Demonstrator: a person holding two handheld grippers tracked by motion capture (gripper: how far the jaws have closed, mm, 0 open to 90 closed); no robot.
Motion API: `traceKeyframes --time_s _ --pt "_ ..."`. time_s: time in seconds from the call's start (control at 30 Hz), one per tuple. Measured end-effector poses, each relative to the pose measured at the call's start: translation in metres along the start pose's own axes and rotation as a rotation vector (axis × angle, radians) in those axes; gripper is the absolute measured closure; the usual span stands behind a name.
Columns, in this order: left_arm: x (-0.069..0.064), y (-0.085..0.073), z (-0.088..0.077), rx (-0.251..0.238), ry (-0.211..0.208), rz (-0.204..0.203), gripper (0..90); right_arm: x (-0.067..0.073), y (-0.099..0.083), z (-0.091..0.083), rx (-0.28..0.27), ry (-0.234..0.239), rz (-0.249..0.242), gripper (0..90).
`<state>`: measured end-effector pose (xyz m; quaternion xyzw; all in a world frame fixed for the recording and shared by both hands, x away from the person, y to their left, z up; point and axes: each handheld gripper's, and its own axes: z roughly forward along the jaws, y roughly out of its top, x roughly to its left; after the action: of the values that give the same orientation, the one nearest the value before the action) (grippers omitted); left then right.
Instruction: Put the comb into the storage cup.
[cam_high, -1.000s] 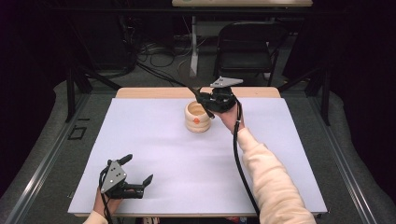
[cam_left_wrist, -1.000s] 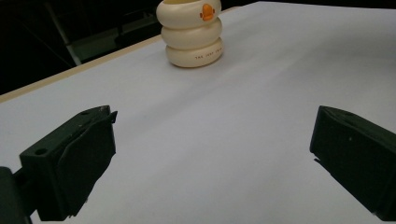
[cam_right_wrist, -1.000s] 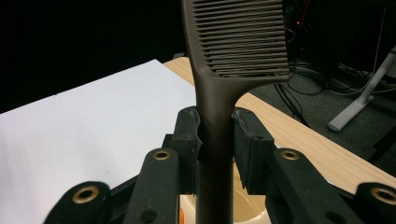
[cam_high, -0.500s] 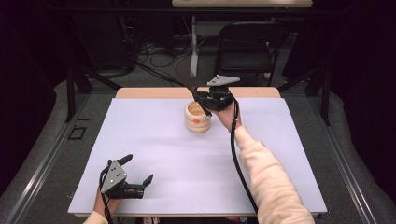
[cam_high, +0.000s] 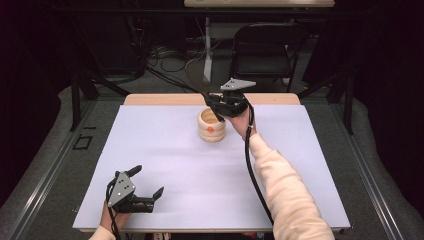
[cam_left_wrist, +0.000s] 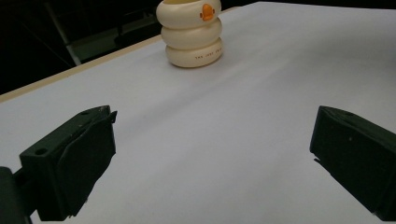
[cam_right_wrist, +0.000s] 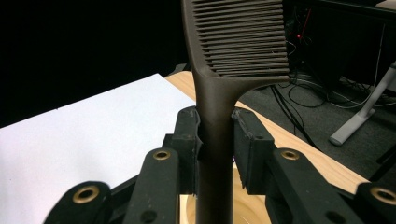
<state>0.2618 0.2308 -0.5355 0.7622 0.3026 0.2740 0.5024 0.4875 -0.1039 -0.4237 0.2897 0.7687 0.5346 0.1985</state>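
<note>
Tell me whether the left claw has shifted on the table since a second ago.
No. The left claw sits at the same spot near the white mat's front-left corner.

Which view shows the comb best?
Right gripper view: the comb stands close up, handle clamped between the jaws, teeth sharp. High view gives only a thin dark sliver at the right gripper above the cup.

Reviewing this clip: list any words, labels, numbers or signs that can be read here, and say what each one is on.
Small dark lettering on the lowest ring of the cream cup: too small and blurred to read with any certainty.
Orange mark on the cup's top ring: a picture, not text.
Comb clamped in the right hand-held gripper: no text visible.
White table cover: no text.
</note>
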Motion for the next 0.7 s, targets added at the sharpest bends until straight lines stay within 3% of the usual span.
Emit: traceKeyframes --time_s 0.7 --pt "-0.001 0.000 0.000 0.003 0.000 0.006 0.1 -0.004 -0.002 0.011 -0.037 0.005 -0.012 72.0"
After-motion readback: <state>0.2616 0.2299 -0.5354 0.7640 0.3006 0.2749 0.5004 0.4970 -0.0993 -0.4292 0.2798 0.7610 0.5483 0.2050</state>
